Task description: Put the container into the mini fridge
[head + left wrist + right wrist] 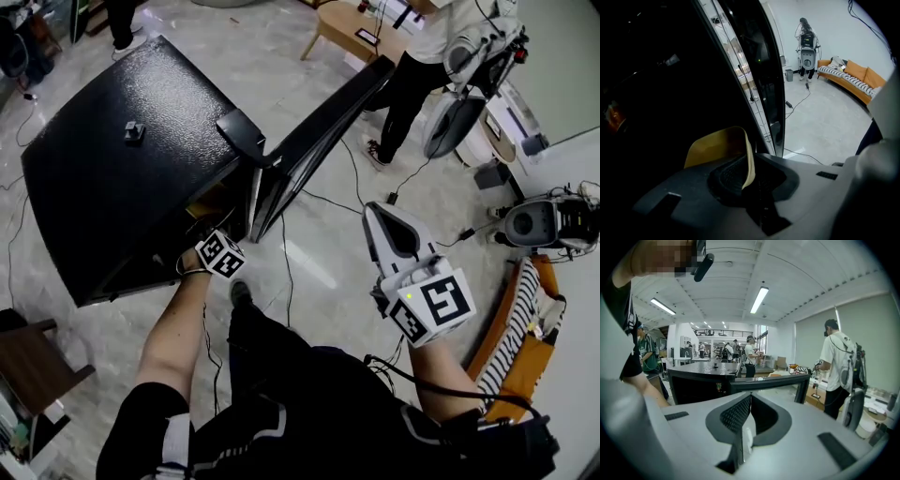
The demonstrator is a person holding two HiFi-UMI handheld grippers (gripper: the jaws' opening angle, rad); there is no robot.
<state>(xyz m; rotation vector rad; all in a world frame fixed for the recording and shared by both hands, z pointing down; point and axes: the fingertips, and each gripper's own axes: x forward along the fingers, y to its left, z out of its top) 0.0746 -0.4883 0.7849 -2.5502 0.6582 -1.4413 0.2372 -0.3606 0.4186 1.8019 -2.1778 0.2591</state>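
Observation:
The black mini fridge (pixel 112 187) stands on the floor with its door (pixel 319 131) swung open. My left gripper (pixel 752 176) reaches into the dark inside. The rim of the yellow container (pixel 717 145) stands between its jaws, lying against the left pad, with a thin dark gap on the other side. In the head view only the left gripper's marker cube (pixel 221 253) and a bit of the yellow container (pixel 201 202) show at the fridge opening. My right gripper (pixel 389 230) hangs in front of the open door, shut with nothing in it, its pads (pixel 736 416) meeting.
A small dark object (pixel 134 132) sits on the fridge top. Cables (pixel 328 202) run across the floor by the door. A person (pixel 422 56) stands beyond the door. White machines (pixel 544 220) and an orange sofa (pixel 525 328) are at the right, a wooden stool (pixel 28 361) at the left.

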